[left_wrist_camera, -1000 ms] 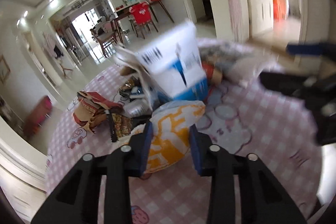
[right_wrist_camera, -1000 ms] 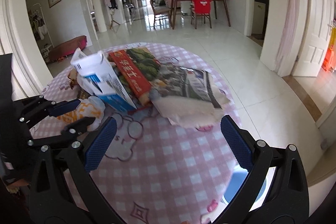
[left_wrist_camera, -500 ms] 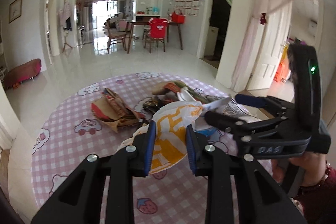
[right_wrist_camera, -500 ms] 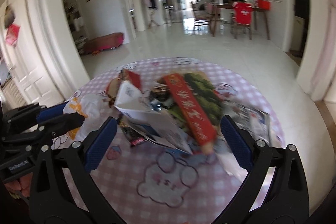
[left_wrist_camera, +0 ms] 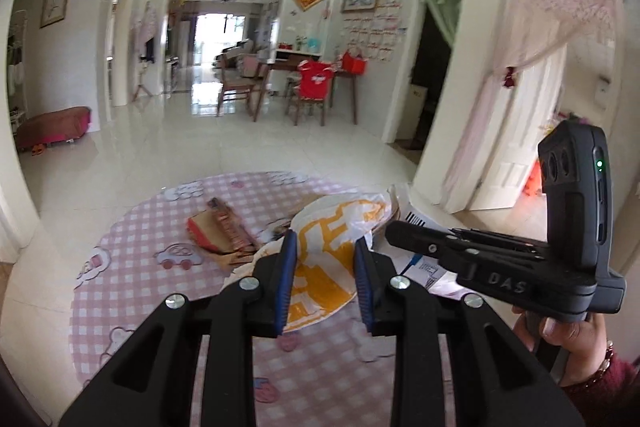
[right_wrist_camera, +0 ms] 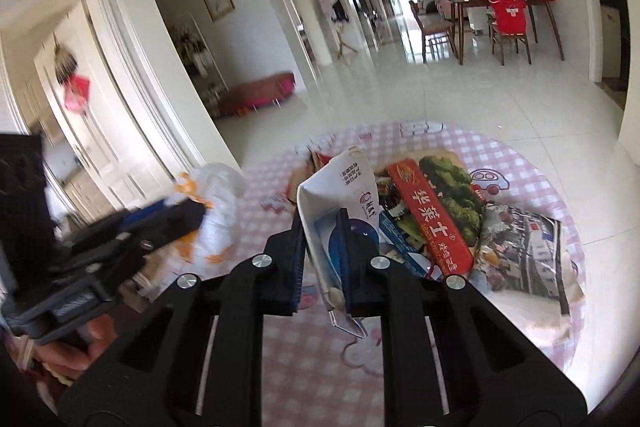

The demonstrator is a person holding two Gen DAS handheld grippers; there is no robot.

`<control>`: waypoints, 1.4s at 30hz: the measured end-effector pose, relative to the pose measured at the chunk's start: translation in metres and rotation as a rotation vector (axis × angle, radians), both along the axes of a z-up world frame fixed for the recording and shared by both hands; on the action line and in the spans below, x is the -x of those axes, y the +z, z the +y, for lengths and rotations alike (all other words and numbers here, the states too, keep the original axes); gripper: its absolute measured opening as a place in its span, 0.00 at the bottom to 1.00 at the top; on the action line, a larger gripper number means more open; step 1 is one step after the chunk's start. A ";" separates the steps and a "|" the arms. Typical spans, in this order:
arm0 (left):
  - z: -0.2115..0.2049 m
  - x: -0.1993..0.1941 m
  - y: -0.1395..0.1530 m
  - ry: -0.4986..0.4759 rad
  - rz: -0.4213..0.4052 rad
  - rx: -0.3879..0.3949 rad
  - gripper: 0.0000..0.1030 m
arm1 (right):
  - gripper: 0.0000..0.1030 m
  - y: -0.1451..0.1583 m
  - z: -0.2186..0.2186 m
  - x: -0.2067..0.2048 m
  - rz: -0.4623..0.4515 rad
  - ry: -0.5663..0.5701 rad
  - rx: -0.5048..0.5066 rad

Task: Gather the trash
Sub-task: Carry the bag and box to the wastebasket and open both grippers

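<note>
- While both tools are loaded, left tool [left_wrist_camera: 325, 269] is clamped on the white plastic bag with orange print [left_wrist_camera: 320, 259]; both blue pads press the bag's sides, bag bulges out ahead of the fingertips.
- Same bag shows in the right wrist view at far left [right_wrist_camera: 216, 203], blurred, held off the mat in the left tool [right_wrist_camera: 160, 223].
- Right tool [right_wrist_camera: 322, 255] is closed narrow on a white carton with blue print [right_wrist_camera: 344, 203]; one wall of the carton is pinched between the pads, carton stands upright and open-ended above the jaws.
- From the left wrist view the right tool [left_wrist_camera: 404, 229] sits just right of the bag, side-on; its fingers are nearly together, grip contents hidden from this angle. Person's right hand [left_wrist_camera: 568, 327] visible under it.
- Remaining trash lies on the round pink checked mat [right_wrist_camera: 520, 187] on the tiled floor [right_wrist_camera: 480, 99]:
  - red-and-green flat package with Chinese characters [right_wrist_camera: 436, 211], just right of the carton
  - crumpled newspaper [right_wrist_camera: 524, 251] right of that, near the mat edge
  - torn brown cardboard pieces [left_wrist_camera: 220, 231], left of the bag in the left wrist view
- Small dark wrappers behind the carton, too cluttered to tell apart.
- Background: dining table with chairs [right_wrist_camera: 508, 23], red cloth over one chair.
</note>
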State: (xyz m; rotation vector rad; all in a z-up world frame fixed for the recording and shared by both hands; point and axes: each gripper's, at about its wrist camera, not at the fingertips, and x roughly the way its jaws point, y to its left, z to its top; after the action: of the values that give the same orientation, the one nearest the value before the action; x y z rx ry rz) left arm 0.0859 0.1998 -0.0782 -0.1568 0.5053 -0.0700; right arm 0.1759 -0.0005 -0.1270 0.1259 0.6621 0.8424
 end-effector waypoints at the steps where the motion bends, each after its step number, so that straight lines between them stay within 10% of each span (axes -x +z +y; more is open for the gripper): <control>1: -0.007 0.003 0.005 -0.017 -0.009 0.004 0.26 | 0.15 0.007 -0.011 0.007 -0.005 -0.012 -0.024; 10: -0.122 -0.010 0.015 -0.327 0.021 0.035 0.26 | 0.15 0.021 -0.154 0.057 -0.028 -0.275 -0.075; 20: -0.276 -0.081 -0.062 -0.561 0.189 0.064 0.26 | 0.15 -0.061 -0.295 0.065 0.128 -0.643 0.016; 25: -0.321 -0.113 -0.101 -0.642 0.255 0.091 0.26 | 0.20 -0.100 -0.333 0.048 0.195 -0.738 -0.012; 28: -0.337 -0.124 -0.121 -0.665 0.295 0.100 0.26 | 0.60 -0.119 -0.352 0.038 0.232 -0.795 -0.031; 42: -0.391 -0.145 -0.177 -0.695 0.424 0.127 0.26 | 0.64 -0.130 -0.392 0.060 0.217 -0.946 0.000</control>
State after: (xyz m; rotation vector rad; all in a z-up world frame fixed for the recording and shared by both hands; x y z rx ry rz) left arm 0.2314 -0.1912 -0.2550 -0.1135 0.9631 -0.7615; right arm 0.1154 -0.3924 -0.2569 0.4914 0.7034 -0.0861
